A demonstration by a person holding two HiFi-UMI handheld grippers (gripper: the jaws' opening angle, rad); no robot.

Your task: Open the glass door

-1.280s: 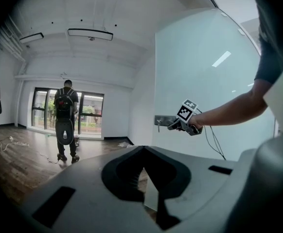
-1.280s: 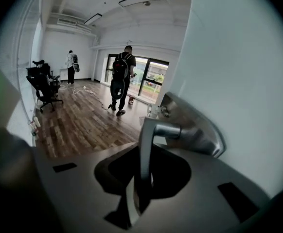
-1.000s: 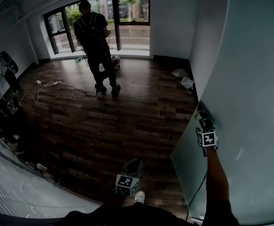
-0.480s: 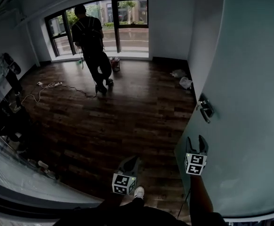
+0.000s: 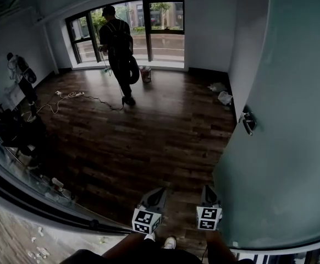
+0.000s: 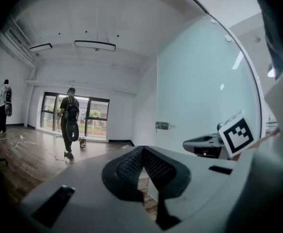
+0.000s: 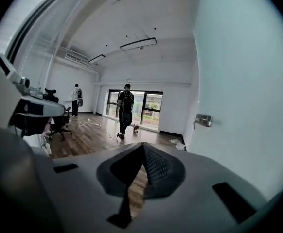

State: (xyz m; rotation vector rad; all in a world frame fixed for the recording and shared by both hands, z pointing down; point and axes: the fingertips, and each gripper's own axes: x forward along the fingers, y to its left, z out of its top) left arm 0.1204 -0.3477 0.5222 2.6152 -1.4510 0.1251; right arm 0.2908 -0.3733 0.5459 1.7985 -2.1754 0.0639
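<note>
Frosted glass door [image 5: 292, 120], long axis upright, standing open along the right edge of the wooden floor [image 5: 149, 131]. Its broad face is turned to the room and its free edge points towards the far window [image 5: 160, 26]. A metal handle [image 5: 248, 121] sits just inside that edge, its lever lying level in the right gripper view [image 7: 203, 120]. The left gripper [image 5: 159, 192] and right gripper [image 5: 207, 189] are side by side at the near edge of the floor, well apart from the handle. The left gripper's jaws are pressed together and empty [image 6: 142, 149]. The right gripper's jaws have just closed, tips meeting on nothing [image 7: 142, 145]. A person with a backpack [image 5: 119, 48] stands by the window, and a cable [image 5: 77, 97] trails across the far left floor.
</note>
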